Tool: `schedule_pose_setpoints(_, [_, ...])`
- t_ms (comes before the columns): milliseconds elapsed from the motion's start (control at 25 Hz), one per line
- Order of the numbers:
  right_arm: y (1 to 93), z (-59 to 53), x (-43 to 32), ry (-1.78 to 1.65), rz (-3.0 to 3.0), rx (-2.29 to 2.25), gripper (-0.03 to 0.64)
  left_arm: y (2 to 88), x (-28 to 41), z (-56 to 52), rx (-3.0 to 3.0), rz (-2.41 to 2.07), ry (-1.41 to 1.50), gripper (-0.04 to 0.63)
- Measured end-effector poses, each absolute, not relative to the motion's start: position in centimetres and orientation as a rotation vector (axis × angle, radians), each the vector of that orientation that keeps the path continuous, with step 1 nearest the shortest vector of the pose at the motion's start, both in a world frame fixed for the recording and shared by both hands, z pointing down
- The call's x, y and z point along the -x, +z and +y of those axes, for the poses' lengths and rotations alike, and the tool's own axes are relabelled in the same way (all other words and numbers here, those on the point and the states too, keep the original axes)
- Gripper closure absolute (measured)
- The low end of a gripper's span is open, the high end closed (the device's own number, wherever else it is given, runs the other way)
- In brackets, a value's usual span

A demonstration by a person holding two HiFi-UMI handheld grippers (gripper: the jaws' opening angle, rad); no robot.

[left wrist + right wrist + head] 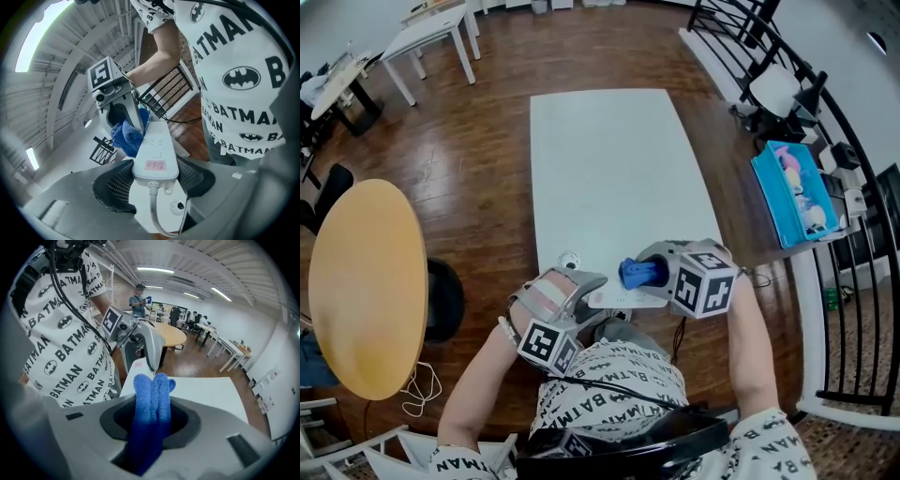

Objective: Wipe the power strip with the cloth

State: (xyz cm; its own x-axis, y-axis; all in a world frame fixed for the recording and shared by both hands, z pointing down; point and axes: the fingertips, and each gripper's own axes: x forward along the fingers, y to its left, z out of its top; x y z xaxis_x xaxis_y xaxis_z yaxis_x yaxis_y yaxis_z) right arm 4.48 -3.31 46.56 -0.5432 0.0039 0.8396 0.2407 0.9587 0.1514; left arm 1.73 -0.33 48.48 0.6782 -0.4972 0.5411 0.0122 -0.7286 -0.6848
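Observation:
My left gripper (586, 298) is shut on one end of the white power strip (626, 299), holding it above the near edge of the white table (609, 159). In the left gripper view the power strip (154, 154) runs away between the jaws, with a pink label and its cord hanging near me. My right gripper (654, 273) is shut on a folded blue cloth (637, 273). The cloth (125, 136) touches the strip's left side at its far end. In the right gripper view the cloth (152, 404) sticks up between the jaws, towards the strip (138, 366).
A round yellow table (366, 281) stands at the left. A blue tray (792, 192) with small items sits beside a black railing (769, 47) at the right. White desks (431, 33) stand at the back left on the wooden floor.

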Motion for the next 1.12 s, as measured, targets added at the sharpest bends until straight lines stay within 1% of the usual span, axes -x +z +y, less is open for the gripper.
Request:
schedule_pose_setpoints(200, [45.8,-2.6,-1.7,-0.363,-2.151,0.213,0.482,48.8,-2.5,-0.1,2.210,0.360,-0.985,0.311])
schedule_pose_setpoints(440, [46.3,-2.5,-2.1,-0.348,-2.143,0.233,0.480,49.0,-2.0,-0.1,2.206,0.381,-0.994,0.311])
schedule_pose_setpoints(720, [47.5,-4.0,-6.0,-0.278,-2.086,0.157,0.481,48.4,-0.7,-0.7,2.219,0.421,-0.985,0.310])
schedule_pose_setpoints(920, [48.2,-5.9,-9.8,-0.190,-2.098,0.019,0.482,48.3,0.3,-1.4,2.265,0.492,-0.966,0.310])
schedule_pose_setpoints(1120, [48.2,-7.2,-11.8,-0.122,-2.183,-0.132,0.482,48.0,1.1,-2.2,2.322,0.569,-0.934,0.310])
